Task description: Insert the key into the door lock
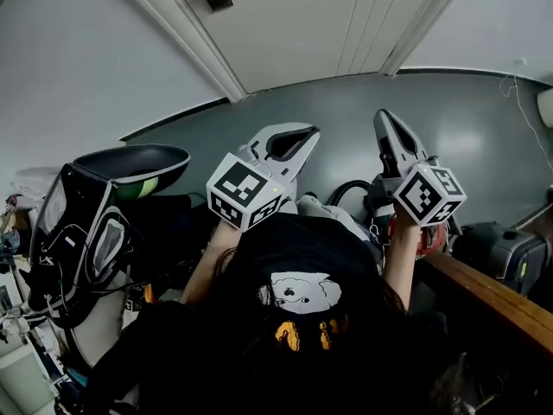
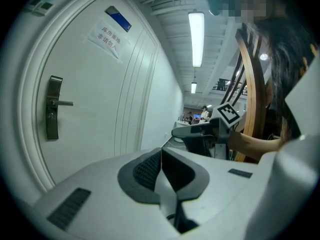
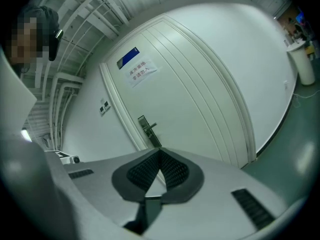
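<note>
Grippers held up facing the door [image 1: 328,24].
The left gripper [image 1: 294,138] and right gripper [image 1: 389,121] are pressed closed and empty, no key visible; the lock [image 3: 148,130] sits at twelve o'clock from the right one, seemingly for aiming.

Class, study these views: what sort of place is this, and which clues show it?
Probably an office building interior: a white panelled door carrying a paper notice and a metal lever lock, under long ceiling strip lights.

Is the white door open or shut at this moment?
Shut: the door sits flush in its frame, with no gap along the edge by the lever handle.
</note>
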Demonstrator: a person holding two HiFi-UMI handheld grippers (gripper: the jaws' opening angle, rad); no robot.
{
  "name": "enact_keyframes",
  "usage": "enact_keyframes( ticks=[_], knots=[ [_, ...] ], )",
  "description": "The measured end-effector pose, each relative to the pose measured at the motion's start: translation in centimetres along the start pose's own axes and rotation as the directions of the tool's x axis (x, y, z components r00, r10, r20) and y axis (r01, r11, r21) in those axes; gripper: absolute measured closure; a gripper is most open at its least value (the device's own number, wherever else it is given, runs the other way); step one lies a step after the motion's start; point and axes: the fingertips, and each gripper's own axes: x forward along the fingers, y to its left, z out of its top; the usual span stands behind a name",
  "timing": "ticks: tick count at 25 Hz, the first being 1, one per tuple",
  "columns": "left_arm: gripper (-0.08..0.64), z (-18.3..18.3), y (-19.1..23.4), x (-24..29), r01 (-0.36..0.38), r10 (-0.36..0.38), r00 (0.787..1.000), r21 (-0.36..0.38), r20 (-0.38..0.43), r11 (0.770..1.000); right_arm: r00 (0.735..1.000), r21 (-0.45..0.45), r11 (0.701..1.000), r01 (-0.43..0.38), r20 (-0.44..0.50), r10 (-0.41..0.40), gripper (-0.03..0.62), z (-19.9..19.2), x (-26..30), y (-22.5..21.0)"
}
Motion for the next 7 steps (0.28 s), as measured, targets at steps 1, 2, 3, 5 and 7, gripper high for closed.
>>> enact_keyframes(
  ticks=[1, 2, 3, 5, 7],
  knots=[
    [0.551, -0.2, -0.1, 0.1, 0.0, 0.0, 1.0, -0.004, -0.005, 1.0, 1.0, 0.0, 1.0, 0.009, 0.0, -0.009, 0.588, 0.0, -0.2, -0.4],
    [0.551, -0.5, -0.1, 0.1, -0.001, 0.001, 1.0, -0.007, -0.013, 1.0, 1.0, 0.0, 1.0, 0.018, 0.0, -0.018, 0.588, 0.1, -0.3, -0.8],
    [0.551, -0.8, 0.1, 0.2, -0.002, 0.002, 1.0, -0.01, -0.021, 1.0, 1.0, 0.001, 1.0, 0.027, 0.002, -0.027, 0.588, 0.1, -0.2, -1.3],
    [0.551, -1.4, 0.6, 0.1, -0.01, 0.009, 0.999, -0.014, -0.041, 1.0, 0.999, 0.009, 0.999, 0.04, 0.003, -0.04, 0.588, -0.1, 0.1, -1.9],
    [0.551, -2.2, 1.4, -0.2, -0.023, 0.021, 0.998, -0.02, -0.061, 1.0, 0.999, 0.023, 0.999, 0.048, 0.003, -0.048, 0.588, -0.4, 0.6, -2.5]
  ],
)
